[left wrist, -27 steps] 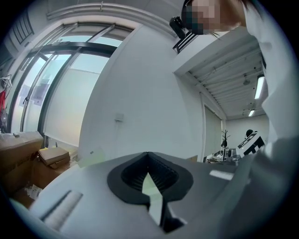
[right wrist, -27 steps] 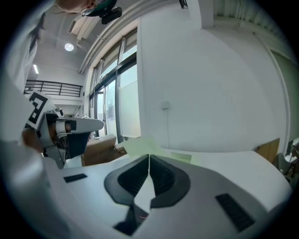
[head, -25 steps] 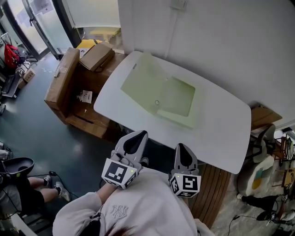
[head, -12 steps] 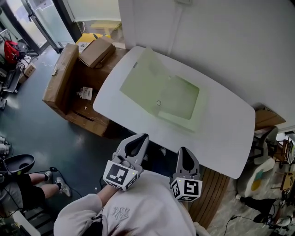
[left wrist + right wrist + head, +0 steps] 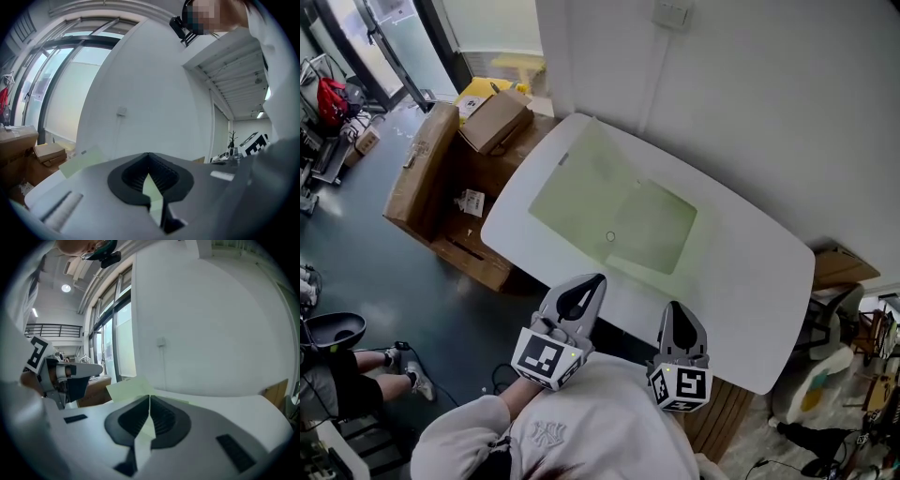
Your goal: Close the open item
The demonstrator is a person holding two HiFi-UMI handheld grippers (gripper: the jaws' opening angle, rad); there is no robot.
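A pale green folder (image 5: pixel 614 211) lies open on the white table (image 5: pixel 750 281), its left flap (image 5: pixel 577 178) tilted up and its right half flat. A small round fastener (image 5: pixel 610 236) shows near its middle front. My left gripper (image 5: pixel 596 278) is shut and empty, its tips just over the table's near edge. My right gripper (image 5: pixel 675 307) is also shut and empty, at that same edge. In the left gripper view the shut gripper (image 5: pixel 149 155) points across the table at the raised flap (image 5: pixel 82 160). The right gripper (image 5: pixel 150 397) points at the same flap (image 5: pixel 129 389).
Brown cardboard boxes (image 5: pixel 422 173) and a smaller box (image 5: pixel 495 120) stand left of the table. A white wall with a socket (image 5: pixel 672 13) runs behind it. A wooden slatted surface (image 5: pixel 727 412) lies near my right. A seated person's legs (image 5: pixel 342 380) show at lower left.
Both grippers have moved forward towards the table, so their tips now reach its near edge. The folder has not moved and both jaws stay shut.
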